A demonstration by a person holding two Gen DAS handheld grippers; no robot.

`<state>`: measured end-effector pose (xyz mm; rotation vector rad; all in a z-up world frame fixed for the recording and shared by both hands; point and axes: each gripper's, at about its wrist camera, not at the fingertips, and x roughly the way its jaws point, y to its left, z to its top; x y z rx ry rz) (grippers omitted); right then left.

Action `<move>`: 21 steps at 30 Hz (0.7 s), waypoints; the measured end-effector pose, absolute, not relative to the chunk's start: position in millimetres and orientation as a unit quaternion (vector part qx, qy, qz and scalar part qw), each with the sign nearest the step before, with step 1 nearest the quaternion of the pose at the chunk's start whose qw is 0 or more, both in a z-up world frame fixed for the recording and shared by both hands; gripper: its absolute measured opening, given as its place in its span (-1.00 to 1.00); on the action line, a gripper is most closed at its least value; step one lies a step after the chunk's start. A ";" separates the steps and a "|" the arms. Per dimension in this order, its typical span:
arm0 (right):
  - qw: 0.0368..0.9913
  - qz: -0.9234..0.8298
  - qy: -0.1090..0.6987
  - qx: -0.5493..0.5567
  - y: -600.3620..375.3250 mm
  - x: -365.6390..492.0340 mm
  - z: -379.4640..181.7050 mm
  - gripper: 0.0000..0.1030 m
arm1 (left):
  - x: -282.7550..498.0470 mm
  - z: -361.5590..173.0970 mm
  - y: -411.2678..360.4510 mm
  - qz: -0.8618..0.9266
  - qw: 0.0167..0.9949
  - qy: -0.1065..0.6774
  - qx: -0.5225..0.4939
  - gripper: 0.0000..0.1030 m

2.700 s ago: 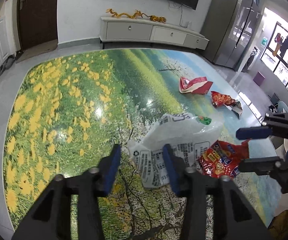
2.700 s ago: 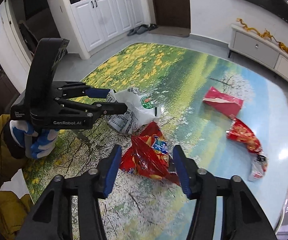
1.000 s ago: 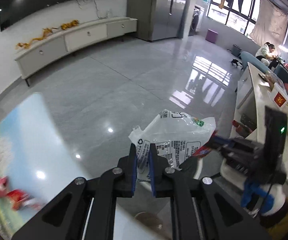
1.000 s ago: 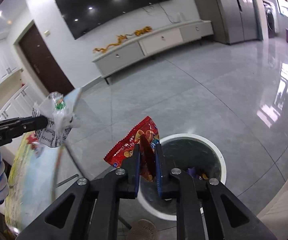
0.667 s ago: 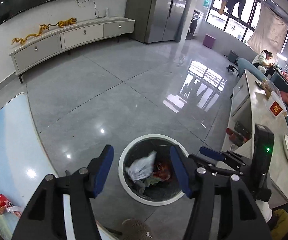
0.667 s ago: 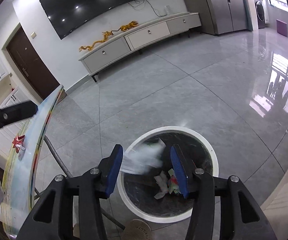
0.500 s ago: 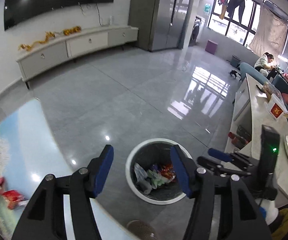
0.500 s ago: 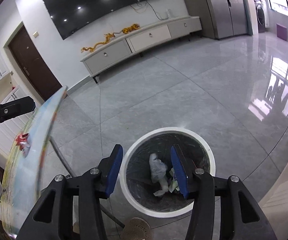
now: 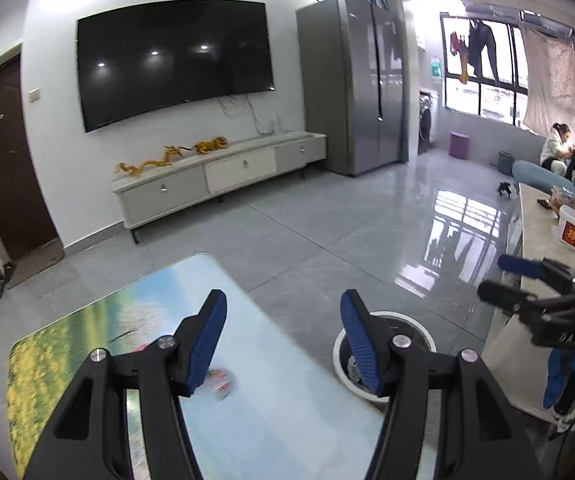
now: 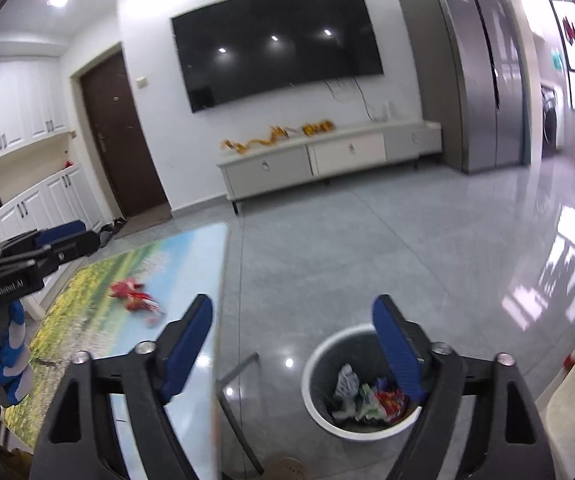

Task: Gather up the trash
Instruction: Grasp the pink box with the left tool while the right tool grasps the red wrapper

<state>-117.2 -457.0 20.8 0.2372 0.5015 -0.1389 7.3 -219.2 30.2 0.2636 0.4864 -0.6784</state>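
1. Our left claw stands apart with nothing between its blue pads; it hangs above the near corner of the worktop.
2. Our right claw is opening, its jaws wide and empty, above the gap between the worktop's edge and the bin.
3. In the right wrist view the bin sits on the grey floor at about five o'clock; crumpled white and red trash lies at its bottom.
4. In the left wrist view the same bin shows at four o'clock, partly hidden behind the right-hand pad of the left claw.
5. Red snack wrappers lie on the flower-printed worktop at about nine o'clock in the right wrist view, well apart from both claws. In the left wrist view a blurred wrapper shows just beside the left-hand pad.
6. A gloved hand holds the left claw at the left edge of the right wrist view.
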 end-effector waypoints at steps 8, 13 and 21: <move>0.972 -0.039 0.221 0.072 -389.4 -127.1 67.2 0.99 | -10.2 46.6 -140.7 -0.294 0.927 0.212 0.099 0.12; 0.976 -0.025 0.208 0.054 -355.4 -129.8 88.3 0.99 | -12.1 48.1 -92.8 -0.279 0.936 0.201 0.078 0.14; 0.978 0.003 0.206 0.012 -311.4 -113.1 97.7 0.99 | 13.3 29.2 -9.9 -0.252 0.943 0.207 0.064 0.14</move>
